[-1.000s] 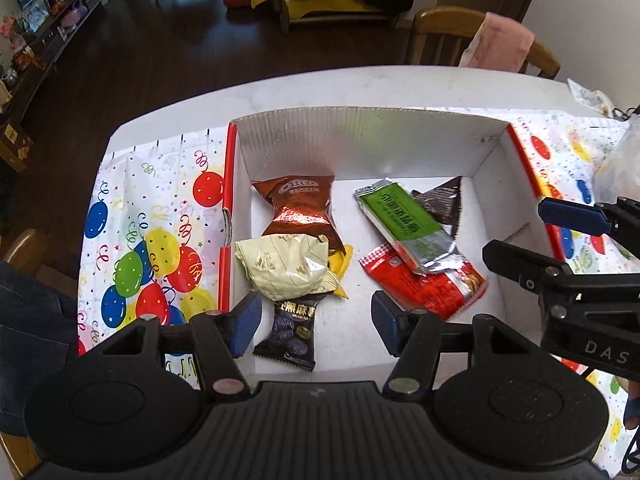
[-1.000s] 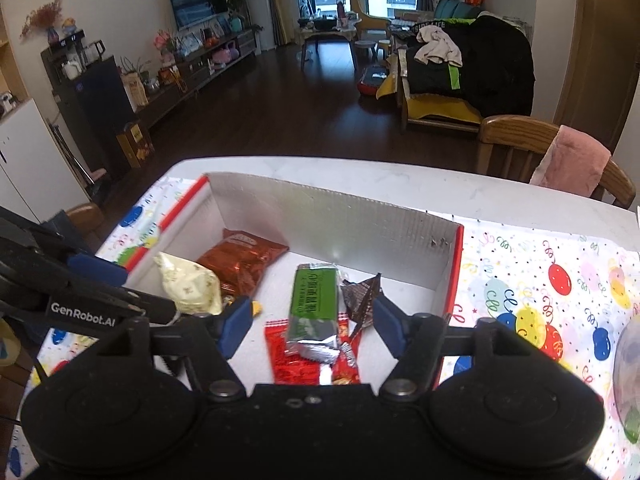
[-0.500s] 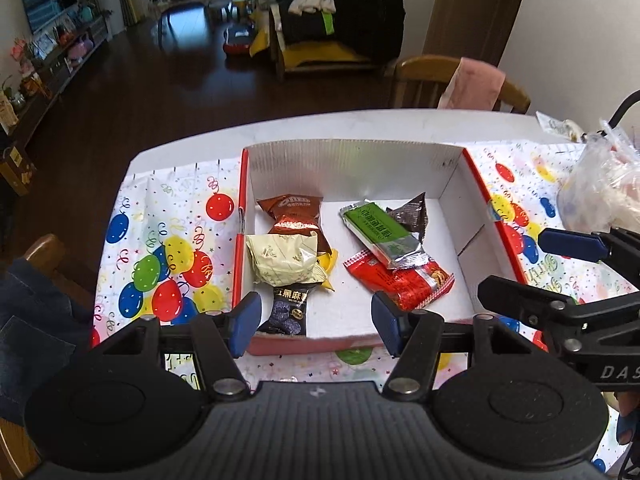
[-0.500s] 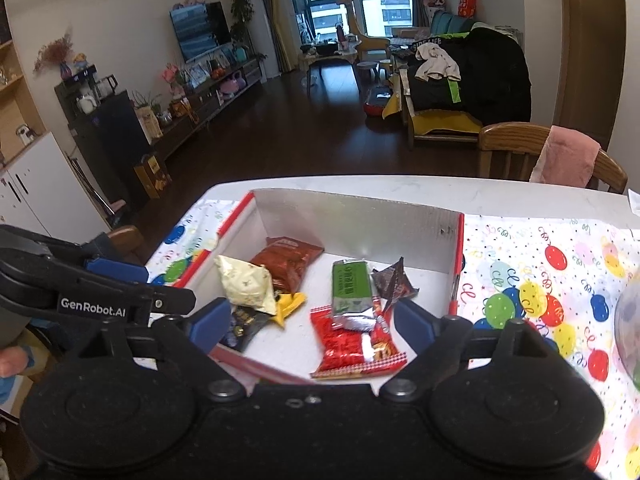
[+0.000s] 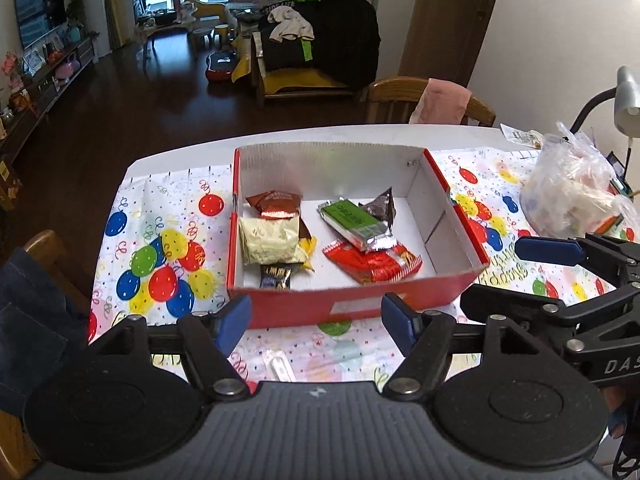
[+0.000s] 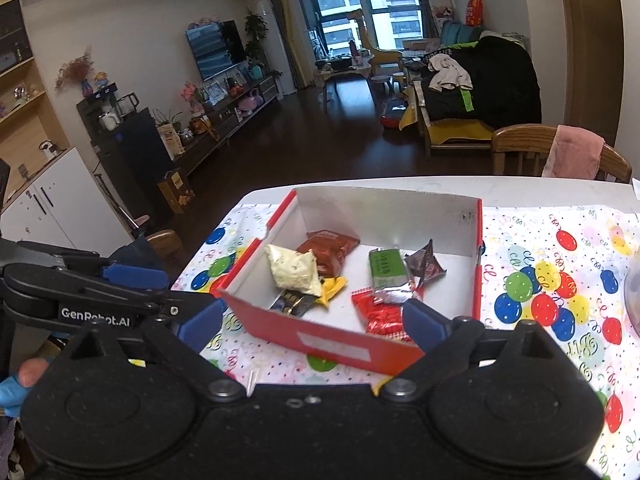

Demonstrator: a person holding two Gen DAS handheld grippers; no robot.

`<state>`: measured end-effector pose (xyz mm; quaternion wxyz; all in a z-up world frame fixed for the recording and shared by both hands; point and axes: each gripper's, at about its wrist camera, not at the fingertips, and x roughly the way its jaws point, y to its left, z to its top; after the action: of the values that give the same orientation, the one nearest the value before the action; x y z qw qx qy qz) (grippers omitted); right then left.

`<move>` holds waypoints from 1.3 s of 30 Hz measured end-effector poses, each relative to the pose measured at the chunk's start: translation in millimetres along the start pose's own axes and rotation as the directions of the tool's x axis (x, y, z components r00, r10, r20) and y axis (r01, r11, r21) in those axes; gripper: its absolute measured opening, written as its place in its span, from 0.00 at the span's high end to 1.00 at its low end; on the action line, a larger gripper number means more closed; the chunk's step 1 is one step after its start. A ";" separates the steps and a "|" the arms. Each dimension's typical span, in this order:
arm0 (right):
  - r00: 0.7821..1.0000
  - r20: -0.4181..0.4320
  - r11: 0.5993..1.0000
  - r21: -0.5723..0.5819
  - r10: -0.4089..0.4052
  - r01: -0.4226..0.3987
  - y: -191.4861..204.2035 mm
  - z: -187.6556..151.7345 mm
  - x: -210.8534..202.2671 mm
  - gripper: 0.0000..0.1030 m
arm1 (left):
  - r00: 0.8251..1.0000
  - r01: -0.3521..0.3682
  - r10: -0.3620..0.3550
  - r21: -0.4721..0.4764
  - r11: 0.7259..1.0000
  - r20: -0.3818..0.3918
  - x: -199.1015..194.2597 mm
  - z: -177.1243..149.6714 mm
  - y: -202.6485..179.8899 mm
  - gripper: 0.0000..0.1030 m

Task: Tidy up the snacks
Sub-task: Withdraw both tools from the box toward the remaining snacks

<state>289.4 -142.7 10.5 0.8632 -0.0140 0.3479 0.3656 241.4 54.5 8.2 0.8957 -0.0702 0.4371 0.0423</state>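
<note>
The snacks lay in the red box. Both the left gripper and right gripper had just been opening, empty. A plastic bag, contents perhaps snacks, was seen only from the left.

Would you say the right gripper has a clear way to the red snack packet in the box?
Probably yes: the right gripper is open and empty, the box is open-topped, though the green packet overlaps the red snack packet.
</note>
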 end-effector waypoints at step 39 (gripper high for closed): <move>0.939 -0.314 0.987 -0.118 -0.141 0.108 6.9 -156.0 37.8 0.04 | 0.965 -0.165 0.117 -0.198 0.966 -0.233 79.6 -123.0 31.3 0.24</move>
<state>211.4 -157.5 -129.1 0.8146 -0.1378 0.4638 0.3197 190.4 66.5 -132.2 0.8238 -0.1396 0.5299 0.1453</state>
